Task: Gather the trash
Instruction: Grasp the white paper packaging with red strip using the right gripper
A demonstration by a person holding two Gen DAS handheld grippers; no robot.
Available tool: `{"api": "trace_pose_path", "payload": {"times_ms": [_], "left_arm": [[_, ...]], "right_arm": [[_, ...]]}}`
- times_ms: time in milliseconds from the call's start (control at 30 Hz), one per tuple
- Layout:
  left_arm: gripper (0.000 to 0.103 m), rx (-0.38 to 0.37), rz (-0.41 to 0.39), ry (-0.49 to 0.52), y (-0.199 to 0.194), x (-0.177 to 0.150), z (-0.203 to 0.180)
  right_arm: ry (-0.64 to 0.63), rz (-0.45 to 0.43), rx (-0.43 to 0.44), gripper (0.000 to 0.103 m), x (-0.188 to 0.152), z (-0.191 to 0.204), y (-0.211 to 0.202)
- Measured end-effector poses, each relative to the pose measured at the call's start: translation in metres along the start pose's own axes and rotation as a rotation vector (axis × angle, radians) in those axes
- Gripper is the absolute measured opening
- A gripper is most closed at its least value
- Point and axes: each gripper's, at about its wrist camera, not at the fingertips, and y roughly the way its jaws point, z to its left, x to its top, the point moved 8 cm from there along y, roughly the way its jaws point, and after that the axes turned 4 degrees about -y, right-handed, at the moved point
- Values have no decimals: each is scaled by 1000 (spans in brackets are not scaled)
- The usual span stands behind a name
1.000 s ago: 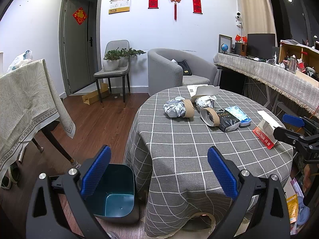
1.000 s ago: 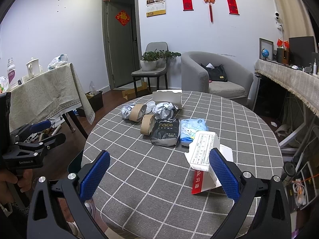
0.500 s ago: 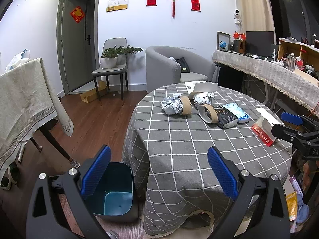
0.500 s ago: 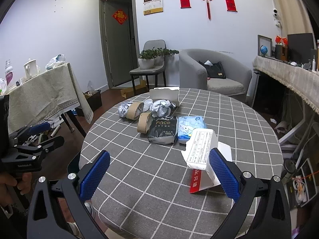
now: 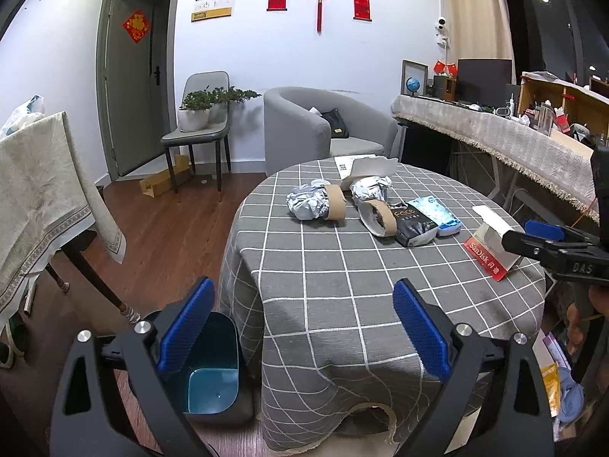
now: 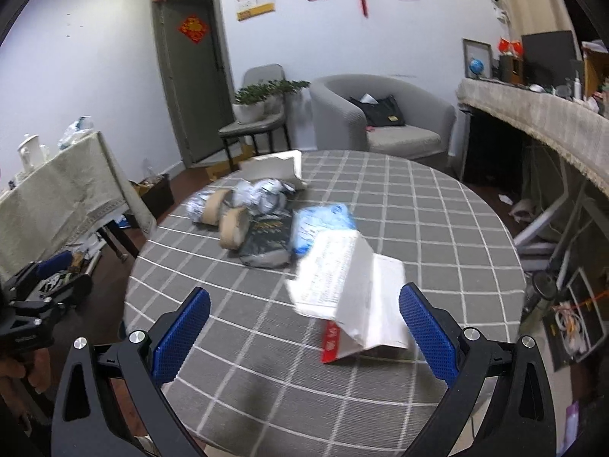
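On the round bench (image 5: 342,285) with the grey check cloth, the trash is all untouched: two foil wads, two brown tape rolls, a black pouch, a blue tissue pack, and the torn white-and-red box (image 6: 354,301) off on its own near the edge.

What's changed over the last second: the right tool (image 6: 304,327) has slid in closer to that box, which now fills way more of the right wrist view than it did, and the picture's blurry, so it looks mid-move. Its jaws are spread wide with nothing in them, and the box sits just ahead, more toward the right-hand pad. The left tool (image 5: 300,327) has barely budged; its jaws have just been closing a touch but are wide apart and empty, parked past the bench edge with the teal bin (image 5: 209,373) on the floor right below it.

So my read is the box is first pick and the bin is ready for the drop.

Orientation: the box is propped like a tent, white printed flap tilted up, red strip down on the cloth. Its long axis seems to run roughly away from the right tool, angled a bit left, though the blur makes that hard to pin down.
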Motion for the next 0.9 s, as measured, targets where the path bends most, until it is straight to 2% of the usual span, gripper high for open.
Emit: {"api": "trace_pose_path", "payload": {"times_ms": [167,267,533,567,733,800,900], "left_arm": [[94,12,5,0,1,0,1],[93,2,12,-11,3,0,0],[91,-27,7,-29,7,7,-4],[91,-32,8,-28,9,8,-5],[88,-64,17,-34,18,13,-11],[87,-78,23,-32,22,16,-15],[86,-93,32,-24,29,19,-20]], "right_arm": [[14,41,-56,100,-8,-15,7],[10,62,-62,99,-13,-19,13],[20,103,-76,85,-17,-29,24],[29,113,-74,81,-18,-33,27],[50,147,-42,72,-19,-39,40],[55,165,-16,64,-19,-38,46],[50,176,0,61,-17,-36,52]]}}
